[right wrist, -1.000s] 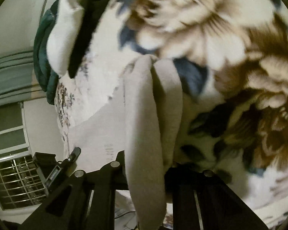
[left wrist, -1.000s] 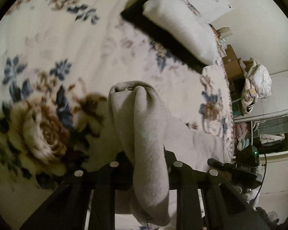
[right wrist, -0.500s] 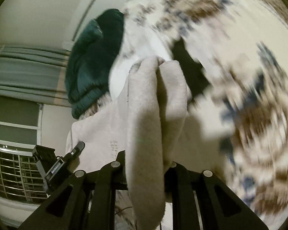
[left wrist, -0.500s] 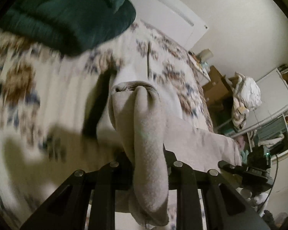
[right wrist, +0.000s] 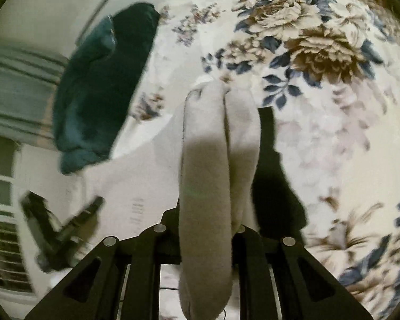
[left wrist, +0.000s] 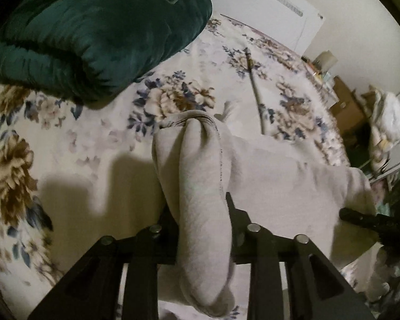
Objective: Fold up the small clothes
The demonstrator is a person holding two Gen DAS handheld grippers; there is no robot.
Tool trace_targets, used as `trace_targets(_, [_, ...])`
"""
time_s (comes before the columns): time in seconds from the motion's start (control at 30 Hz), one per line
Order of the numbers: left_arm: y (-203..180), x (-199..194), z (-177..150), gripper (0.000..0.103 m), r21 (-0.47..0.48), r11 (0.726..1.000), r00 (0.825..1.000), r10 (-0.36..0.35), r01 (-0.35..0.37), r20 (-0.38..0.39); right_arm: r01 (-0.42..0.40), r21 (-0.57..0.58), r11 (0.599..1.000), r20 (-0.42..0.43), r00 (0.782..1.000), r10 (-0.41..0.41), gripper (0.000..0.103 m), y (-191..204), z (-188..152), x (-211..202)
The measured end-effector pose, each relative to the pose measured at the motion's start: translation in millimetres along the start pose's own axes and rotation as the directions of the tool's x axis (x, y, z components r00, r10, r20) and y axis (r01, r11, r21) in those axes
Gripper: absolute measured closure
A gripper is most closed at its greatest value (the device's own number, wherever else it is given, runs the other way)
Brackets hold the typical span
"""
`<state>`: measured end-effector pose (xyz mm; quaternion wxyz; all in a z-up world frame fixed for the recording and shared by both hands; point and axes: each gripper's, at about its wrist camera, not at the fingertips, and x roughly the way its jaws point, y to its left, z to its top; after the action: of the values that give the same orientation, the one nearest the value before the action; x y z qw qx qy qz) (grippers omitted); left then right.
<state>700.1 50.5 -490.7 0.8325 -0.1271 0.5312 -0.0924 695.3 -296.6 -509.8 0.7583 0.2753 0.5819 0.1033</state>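
A pale grey fleece garment (left wrist: 280, 184) is stretched between my two grippers above a floral bedspread (left wrist: 74, 146). My left gripper (left wrist: 200, 213) is shut on one bunched corner of it; the cloth hides the fingertips. My right gripper (right wrist: 213, 208) is shut on another bunched corner (right wrist: 213, 146), fingertips hidden too. The right gripper shows at the right edge of the left wrist view (left wrist: 373, 221), and the left gripper at the lower left of the right wrist view (right wrist: 61, 224). The garment hangs between them as a flat sheet (right wrist: 136, 186).
A dark green velvet cushion (left wrist: 93, 32) lies at the head of the bed, also in the right wrist view (right wrist: 98, 85). A thin rod (left wrist: 256, 90) lies on the bedspread. Cardboard boxes (left wrist: 346, 104) and a pile of laundry (left wrist: 386, 120) stand beyond the bed. A window grille (right wrist: 2, 253) is at left.
Both grippers have swung with the garment from over the bed's middle toward the head of the bed; the green cushion has come into view. The grips on the cloth are unchanged.
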Motion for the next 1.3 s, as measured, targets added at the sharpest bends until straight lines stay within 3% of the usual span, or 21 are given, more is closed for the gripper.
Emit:
trace_targets(0.03, [-3,-3,0,0.065,0.011,0.999,0.999,0.038,-0.038,0.003,0.048,-0.020,0.999,-0.006,0.999,-0.048,0.080,2,0,2])
trace_targets(0.13, [-10,-17,-4,0.056,0.027,0.994,0.993,0.109,-0.110,0.042,0.249,-0.106,0.963,0.036,0.968,-0.247,0.053,15,-6,0])
trace_targets(0.17, [-12,-19,-6,0.042,0.038,0.989,0.989,0.141,-0.143,0.051,0.293,-0.114,0.949,0.050,0.956,-0.290,0.042,18,-10,-3])
trace_targets(0.2, [-19,-23,-11,0.018,0.059,0.980,0.981,0.184,-0.188,0.061,0.349,-0.125,0.929,0.069,0.937,-0.343,0.030,23,-14,-5])
trace_targets(0.23, [-21,-24,-13,0.009,0.071,0.975,0.976,0.207,-0.212,0.070,0.390,-0.138,0.911,0.087,0.921,-0.381,0.026,26,-19,-8])
trace_targets(0.27, [-25,-27,-17,0.002,0.083,0.969,0.971,0.226,-0.233,0.082,0.434,-0.152,0.888,0.110,0.900,-0.422,0.017,32,-25,-11])
trace_targets(0.3, [-31,-31,-23,0.002,0.094,0.964,0.966,0.240,-0.249,0.093,0.480,-0.164,0.862,0.133,0.877,-0.463,0.003,37,-32,-15])
trace_targets(0.33, [-36,-36,-28,0.001,0.100,0.962,0.964,0.245,-0.255,0.100,0.514,-0.167,0.841,0.157,0.856,-0.492,0.000,42,-40,-20])
trace_targets(0.5, [-58,-60,-45,0.000,0.104,0.957,0.958,0.257,-0.270,0.126,0.623,-0.152,0.768,0.247,0.776,-0.581,0.000,57,-69,-48])
trace_targets(0.67, [-82,-94,-55,0.000,0.110,0.953,0.952,0.262,-0.281,0.158,0.657,-0.126,0.743,0.299,0.740,-0.603,0.000,75,-98,-91])
trace_targets(0.9, [-115,-171,-74,0.000,0.105,0.949,0.941,0.274,-0.298,0.197,0.661,-0.097,0.744,0.368,0.719,-0.590,0.000,113,-144,-174])
trace_targets(1.3, [-170,-347,-129,0.000,0.101,0.948,0.913,0.256,-0.301,0.317,0.653,-0.083,0.753,0.510,0.677,-0.531,0.000,188,-254,-356])
